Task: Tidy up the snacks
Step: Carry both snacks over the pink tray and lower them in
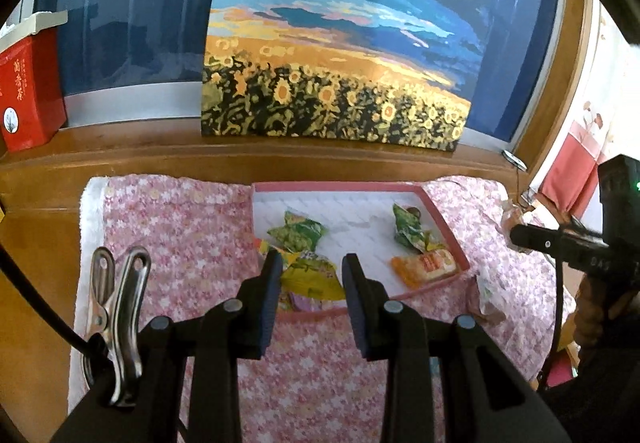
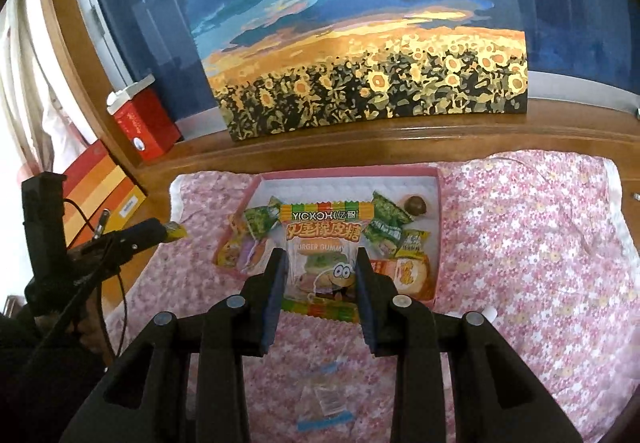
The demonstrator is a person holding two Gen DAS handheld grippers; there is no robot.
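A pink-rimmed white tray [image 1: 444,227] [image 2: 437,203] sits on a pink floral cloth and holds several snack packets. My left gripper [image 1: 312,275] is shut on a yellow-green snack packet [image 1: 316,281] over the tray's near left corner; in the right wrist view the packet's end [image 2: 176,231] sticks out of its tip. My right gripper [image 2: 320,275] is shut on a clear burger gummy packet [image 2: 322,255] held upright over the tray's near edge. Green packets [image 1: 298,233] and an orange packet [image 1: 426,267] lie in the tray.
A sunflower painting [image 1: 340,55] leans on the wooden ledge behind. A red tea box [image 1: 28,91] stands at the left. A clear wrapper [image 2: 326,401] lies on the cloth [image 2: 520,243] below my right gripper. Another packet [image 1: 486,297] lies right of the tray.
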